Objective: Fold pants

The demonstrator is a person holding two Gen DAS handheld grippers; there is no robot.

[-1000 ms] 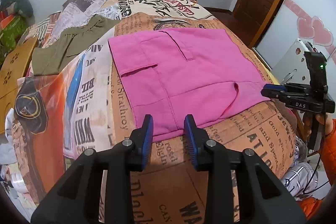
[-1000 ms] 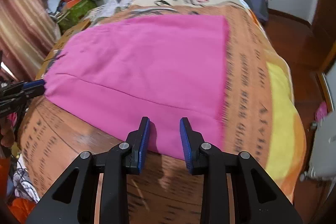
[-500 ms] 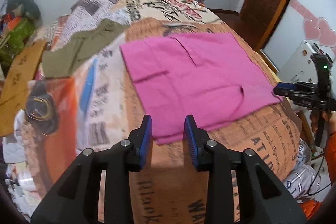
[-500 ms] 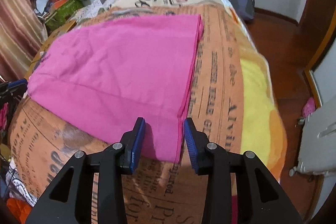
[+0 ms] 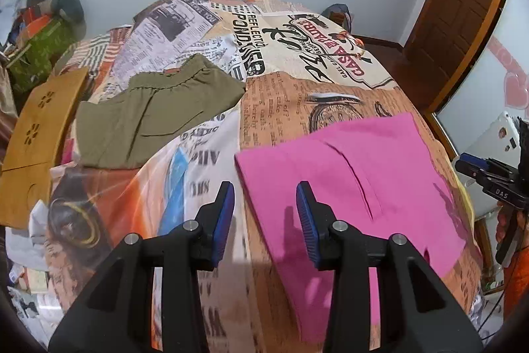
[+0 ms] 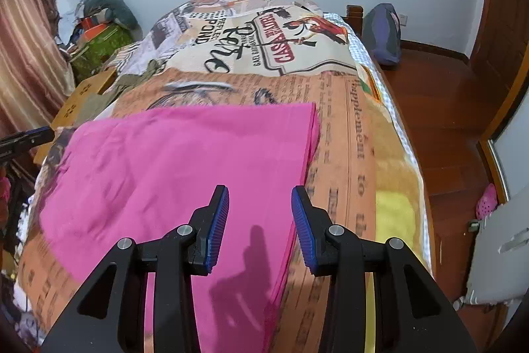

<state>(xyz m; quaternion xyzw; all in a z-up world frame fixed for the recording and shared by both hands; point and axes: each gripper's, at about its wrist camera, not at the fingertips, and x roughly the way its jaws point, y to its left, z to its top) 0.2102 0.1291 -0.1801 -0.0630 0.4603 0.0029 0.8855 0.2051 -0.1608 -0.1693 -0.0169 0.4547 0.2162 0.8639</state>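
At nine o'clock in the left wrist view lies a tan wooden board with flower cut-outs (image 5: 34, 134), and at ten o'clock a folded olive-green cloth garment (image 5: 148, 111) rests on the newspaper-print bedspread (image 5: 297, 55). The left gripper (image 5: 265, 210) hovers at six o'clock with its jaws apart and nothing between them, straddling the left edge of the bright pink folded cotton pants (image 5: 357, 177), which spread from centre to four o'clock. At three o'clock the right gripper (image 5: 489, 177) shows from the side. In the right wrist view the right gripper (image 6: 260, 217) hangs over the pants (image 6: 185, 161) near their right edge, jaws apart and empty. The pants look already folded into a stacked rectangle. The risk, as I judge it: a pinch at the edge may catch only the top layer, so lifting would peel the stack open; uneven pulls by the two grippers would skew the fold
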